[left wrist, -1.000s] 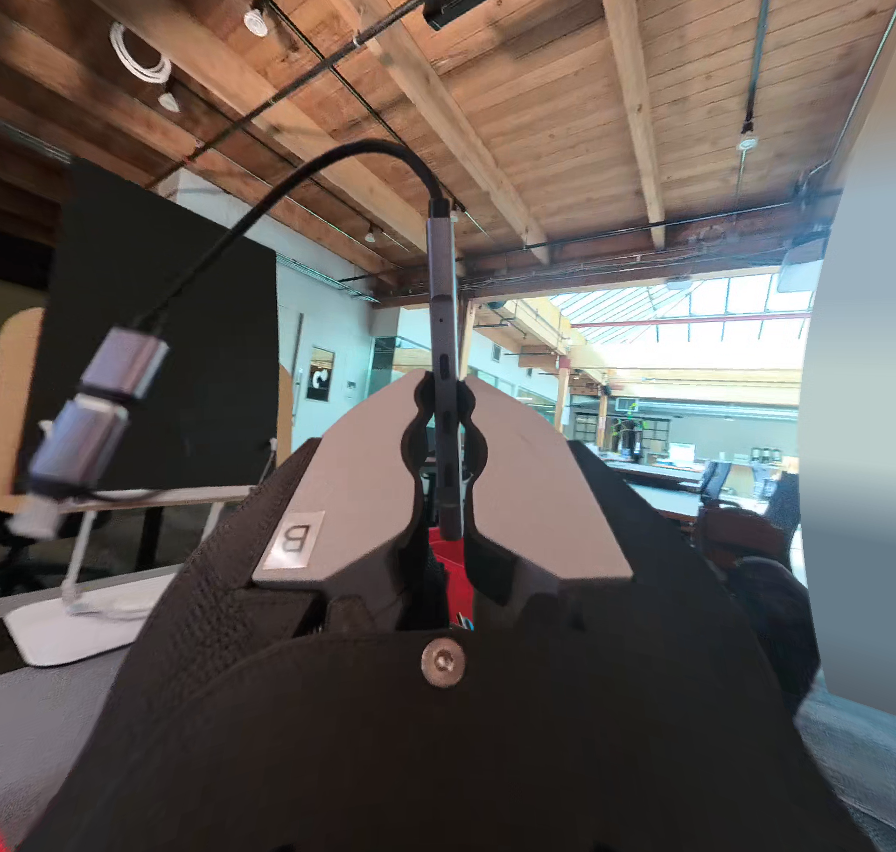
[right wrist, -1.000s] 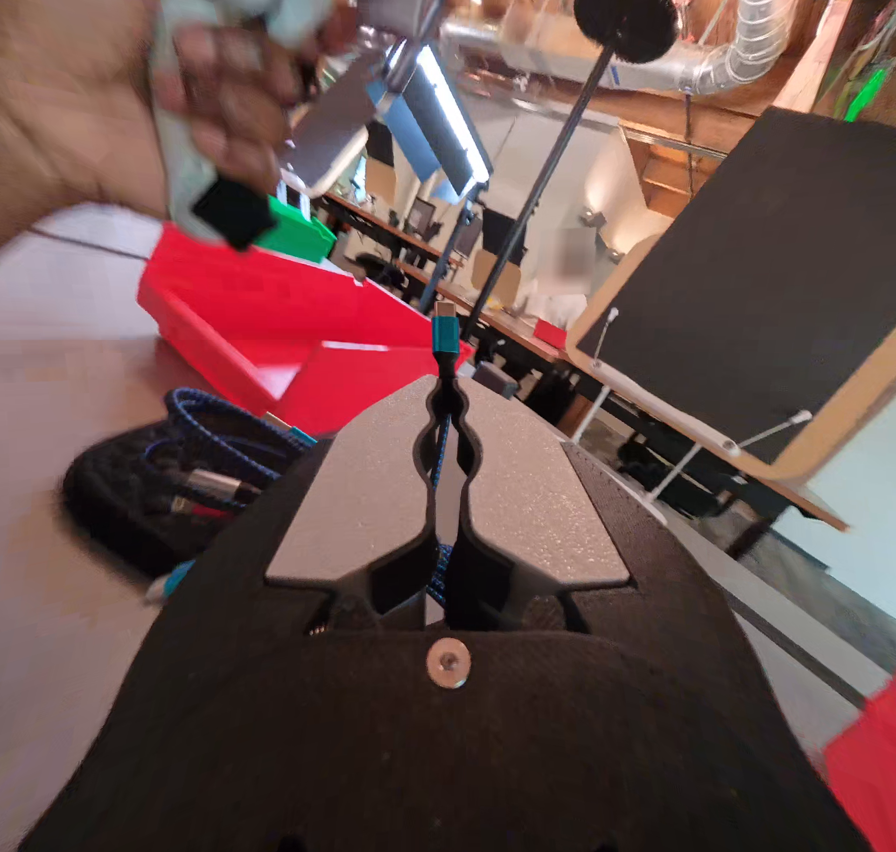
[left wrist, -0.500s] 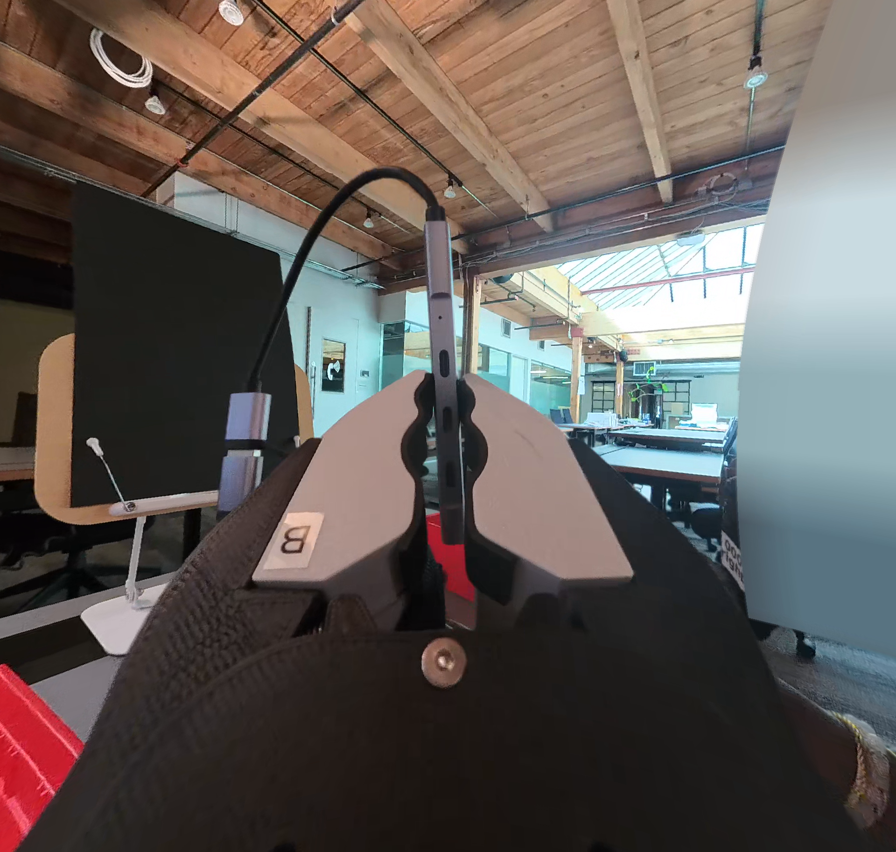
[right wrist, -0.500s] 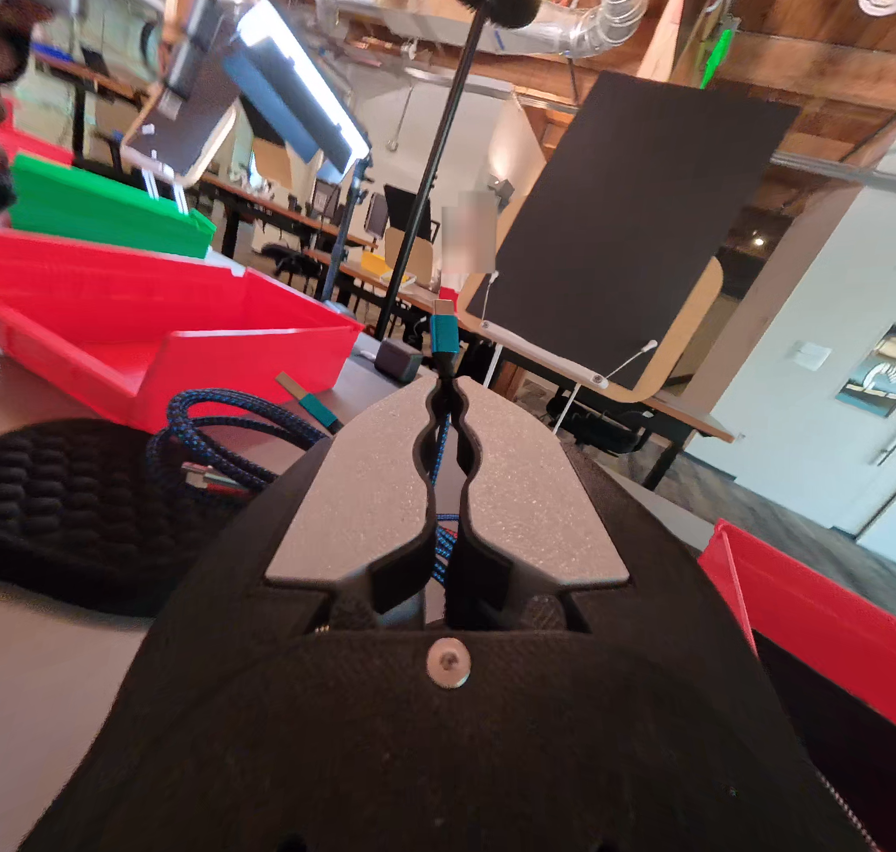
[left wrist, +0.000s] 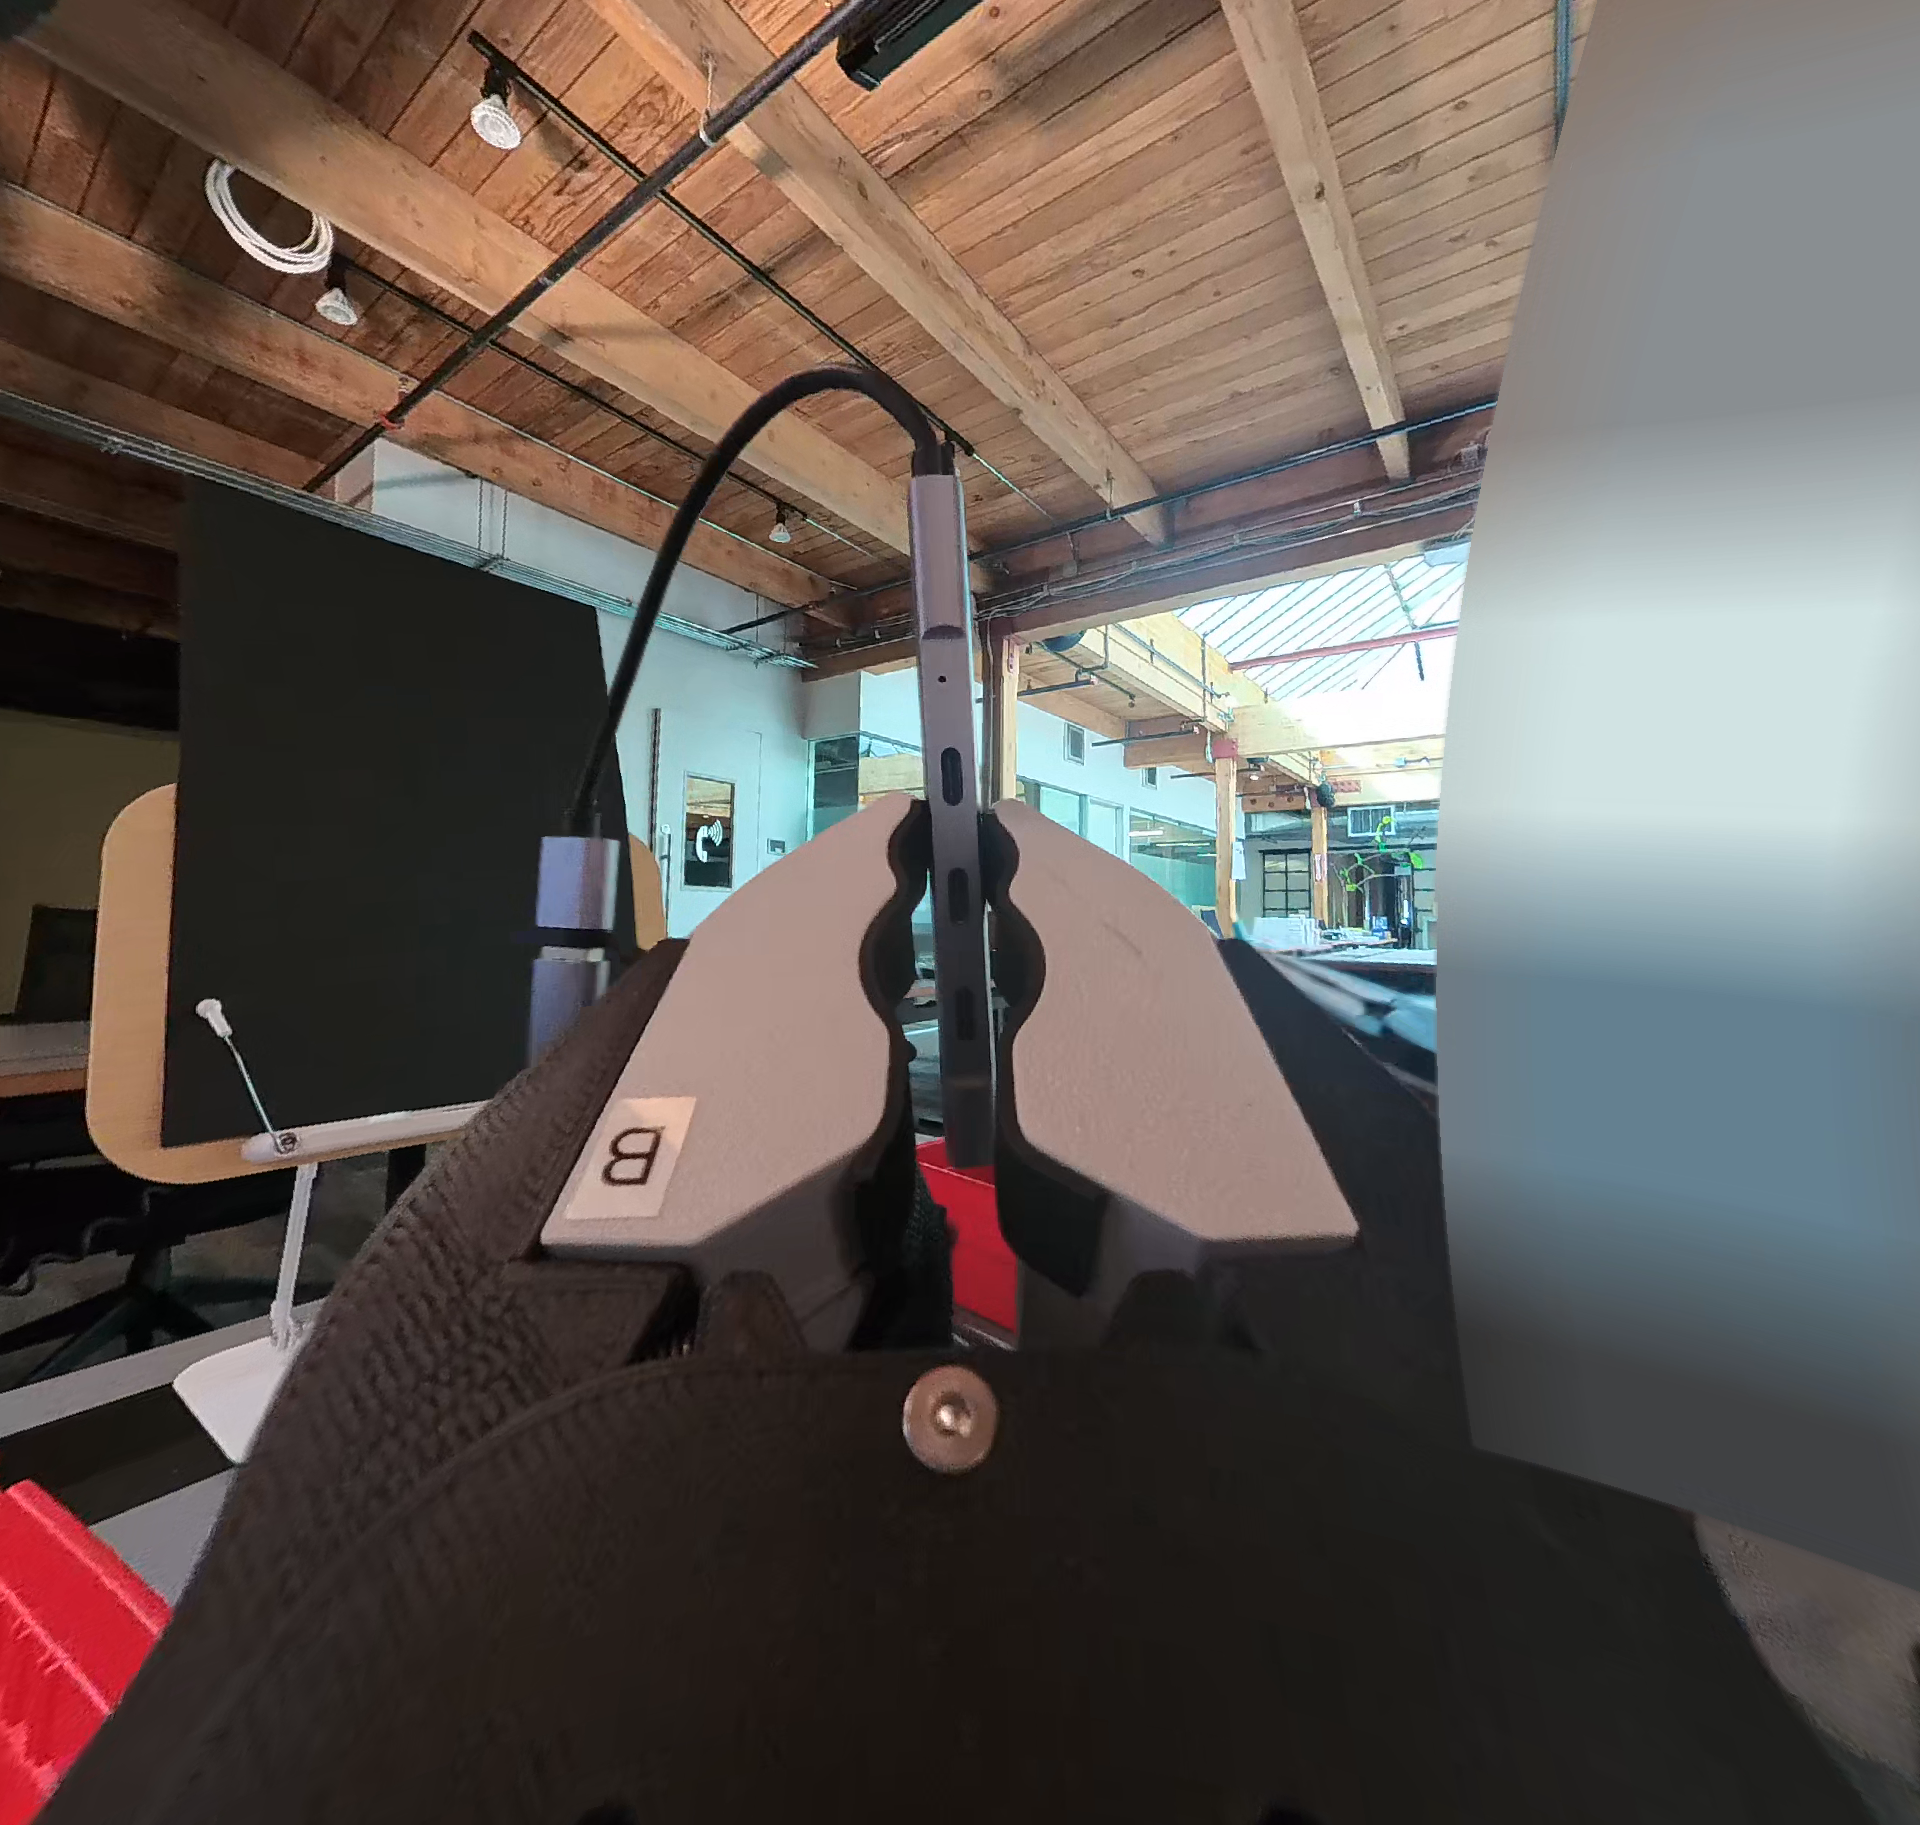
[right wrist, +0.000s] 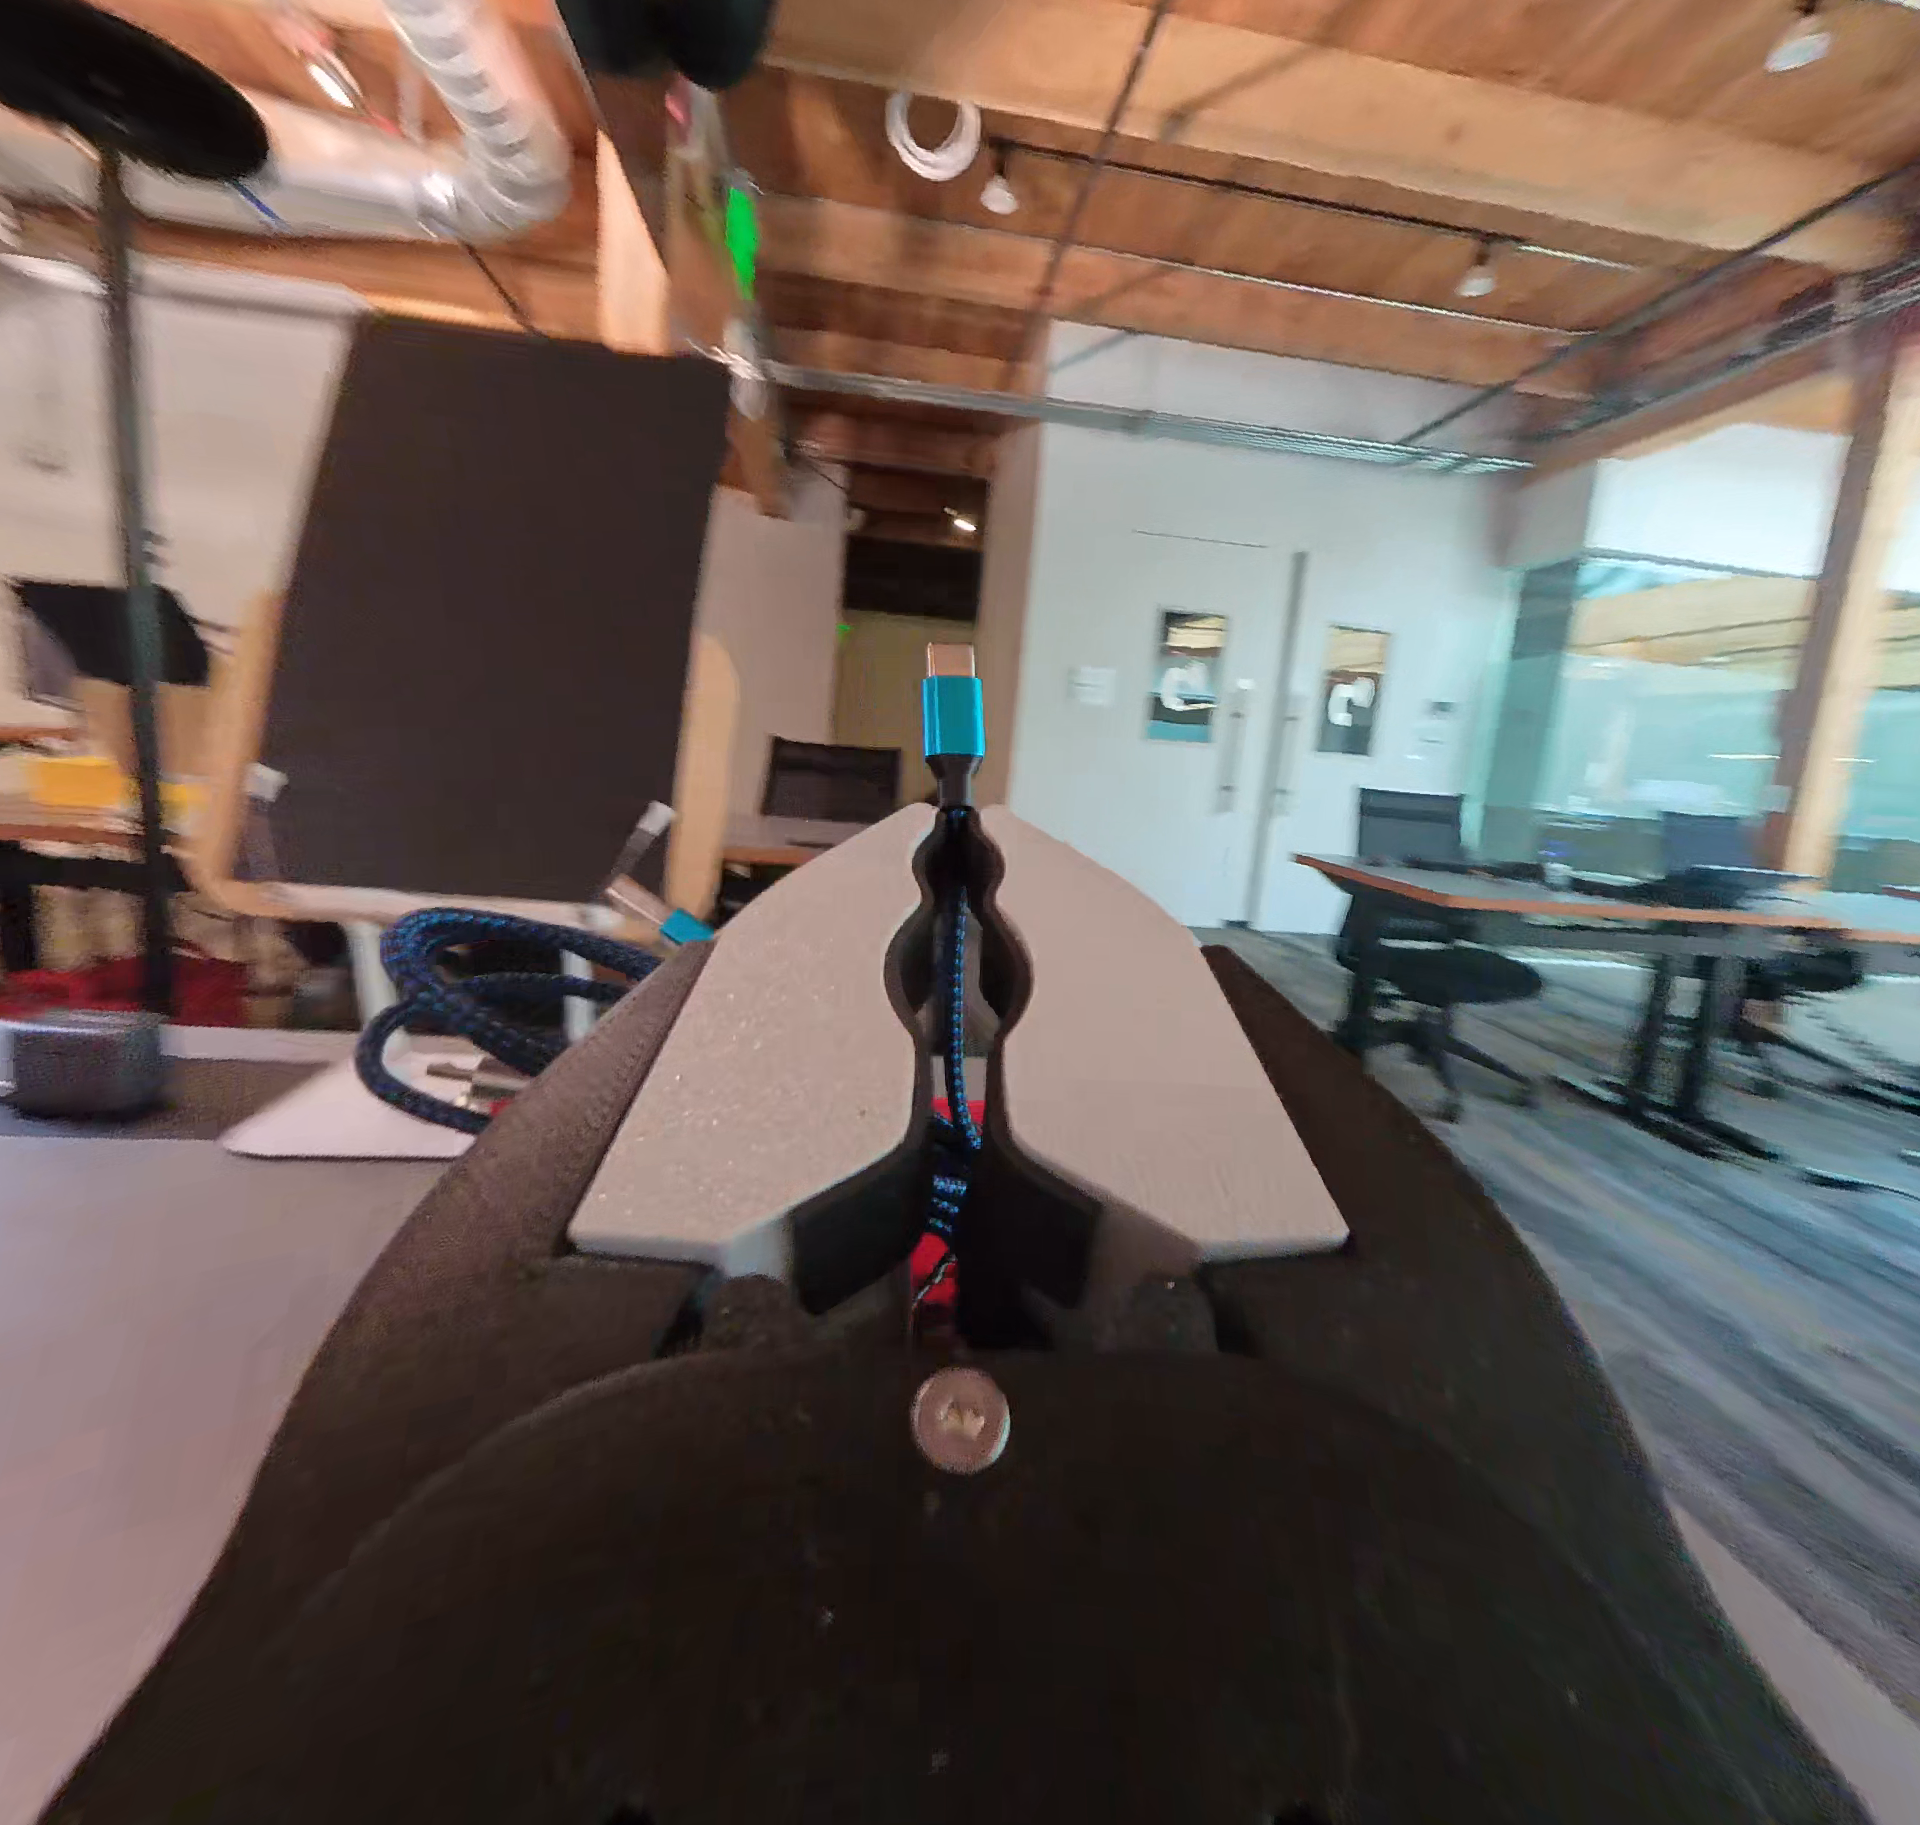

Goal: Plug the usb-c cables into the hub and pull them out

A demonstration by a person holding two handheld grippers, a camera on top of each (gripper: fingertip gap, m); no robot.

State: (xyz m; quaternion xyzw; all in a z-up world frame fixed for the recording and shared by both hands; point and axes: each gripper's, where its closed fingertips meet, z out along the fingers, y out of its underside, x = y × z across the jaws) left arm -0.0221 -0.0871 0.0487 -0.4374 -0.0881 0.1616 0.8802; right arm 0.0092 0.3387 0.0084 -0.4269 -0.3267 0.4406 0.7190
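Observation:
My left gripper (left wrist: 954, 819) is shut on a slim grey hub (left wrist: 948, 695) held upright on edge, with several ports facing me. The hub's black lead (left wrist: 686, 549) arcs from its top down to a grey plug (left wrist: 577, 902) hanging at the left. My right gripper (right wrist: 954, 814) is shut on a blue braided USB-C cable (right wrist: 961, 986). Its teal plug (right wrist: 951, 710) sticks up past the fingertips with the metal tip free. The rest of that cable lies coiled (right wrist: 468, 996) on the table at the left. Neither view shows the other gripper.
A black board on a white stand (left wrist: 353, 840) stands behind the table, also in the right wrist view (right wrist: 488, 612). Red bin corners show at the lower left (left wrist: 52, 1619). A small grey box (right wrist: 83, 1058) and a black pole (right wrist: 130, 580) stand at the left. Office desks and chairs (right wrist: 1558, 944) lie beyond. Across from one pair of fingers to the other is roughly 40 cm.
The left gripper has swung and levelled with the hub, whose hanging plug settled close beside the left finger. The right gripper has turned right, away from the red and green bins, keeping the cable.

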